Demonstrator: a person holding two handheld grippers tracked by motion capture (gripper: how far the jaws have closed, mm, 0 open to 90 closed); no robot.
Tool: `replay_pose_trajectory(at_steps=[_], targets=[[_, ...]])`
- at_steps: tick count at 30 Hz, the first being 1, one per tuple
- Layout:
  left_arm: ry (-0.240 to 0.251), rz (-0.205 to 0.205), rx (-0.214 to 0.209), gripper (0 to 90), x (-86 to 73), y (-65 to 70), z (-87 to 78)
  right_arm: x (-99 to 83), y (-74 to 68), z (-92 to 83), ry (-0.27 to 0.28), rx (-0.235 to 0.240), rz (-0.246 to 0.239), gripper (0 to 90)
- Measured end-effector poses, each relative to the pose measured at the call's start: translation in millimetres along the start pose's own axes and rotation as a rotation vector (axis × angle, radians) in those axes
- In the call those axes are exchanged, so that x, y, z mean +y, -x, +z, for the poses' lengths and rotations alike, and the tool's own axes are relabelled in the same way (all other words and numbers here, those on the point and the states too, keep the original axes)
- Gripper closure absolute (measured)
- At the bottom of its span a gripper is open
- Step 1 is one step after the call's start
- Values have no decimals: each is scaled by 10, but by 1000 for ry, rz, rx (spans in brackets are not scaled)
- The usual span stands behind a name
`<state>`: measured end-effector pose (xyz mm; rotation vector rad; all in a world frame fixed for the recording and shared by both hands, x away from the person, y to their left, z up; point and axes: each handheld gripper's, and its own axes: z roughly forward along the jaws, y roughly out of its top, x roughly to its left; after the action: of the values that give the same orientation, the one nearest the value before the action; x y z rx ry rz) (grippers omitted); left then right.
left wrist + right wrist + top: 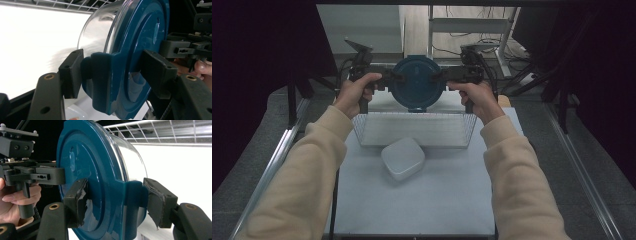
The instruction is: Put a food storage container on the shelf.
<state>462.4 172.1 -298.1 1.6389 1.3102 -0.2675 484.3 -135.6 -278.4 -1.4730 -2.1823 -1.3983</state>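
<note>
Two grippers hold one round container (417, 82) between them, up in the air above the far edge of the wire basket (412, 131). It is a clear bowl closed by a dark blue lid with raised rings and thick clip tabs at its rim; it is tipped on its side, so the lid faces the person in the high view.

At the left, the left gripper (388, 80) is clamped on the lid's left clip tab (101, 77), one pad against the bowl side of the tab, the other on the lid's face. Below the container, the basket stands on the white table (422, 205), and a white lidded box (402, 158) lies just in front of the basket's near wall. Bare tabletop lies on the near side of the box, and dark floor runs along both table edges.

At the right, the right gripper (443, 76) grips the opposite clip tab (132, 195) the same way, its worn pads pressed on lid face and tab.
</note>
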Motion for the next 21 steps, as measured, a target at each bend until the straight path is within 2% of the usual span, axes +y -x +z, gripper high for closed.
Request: replay_pose_trajectory(at_steps=[7,13,21], targets=[[17,-64,-12,368,55,-113,84,6,105,72,0,6,41,374],[19,-136,-32,360,126,-244,176,54,214,145,-3,12,103,362],[27,-176,-32,352,145,-311,245,89,333,215,-6,26,183,356]])
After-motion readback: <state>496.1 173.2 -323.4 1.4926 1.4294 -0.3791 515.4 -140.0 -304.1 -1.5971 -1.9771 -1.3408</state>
